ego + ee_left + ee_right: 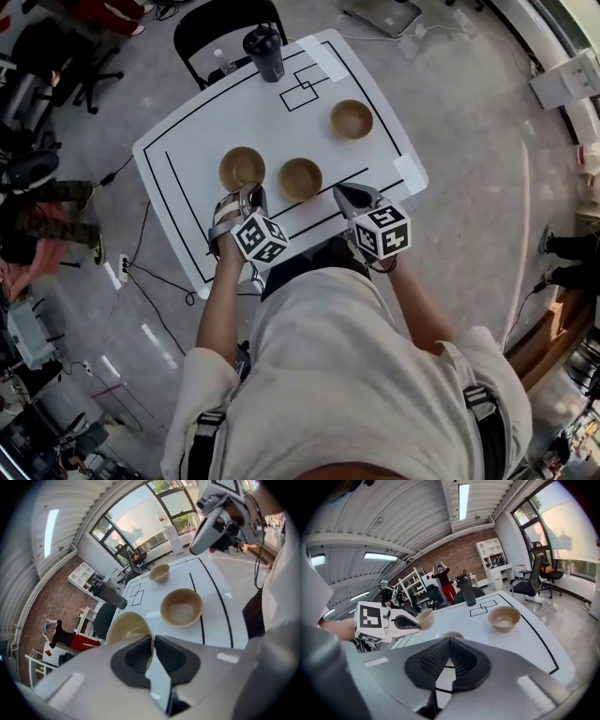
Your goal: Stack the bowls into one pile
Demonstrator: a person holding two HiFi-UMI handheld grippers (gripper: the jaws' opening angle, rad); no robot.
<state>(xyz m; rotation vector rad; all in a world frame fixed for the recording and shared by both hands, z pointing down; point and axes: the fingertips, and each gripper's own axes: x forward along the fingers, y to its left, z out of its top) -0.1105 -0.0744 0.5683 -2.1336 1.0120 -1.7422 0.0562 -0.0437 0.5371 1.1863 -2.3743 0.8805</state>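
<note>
The person wears a loose off-white shirt (pixel 356 375) with short sleeves (it fills the head view from 5 to 7 o'clock). 2 dark straps (pixel 201 442) with grey buckles run over the shoulders, at 7 and 4 o'clock.

The left gripper (pixel 249 193) and right gripper (pixel 343 191) share 1 build: a smooth, pale grey shell narrowing to 2 pointed jaws. Each carries a white marker cube (pixel 260 237) printed with black square patterns. Each jaw is lined with a black pad (pixel 136 657) with a fine ribbed grid. Small pale rectangular patches (pixel 534 690) sit on the shell.
</note>
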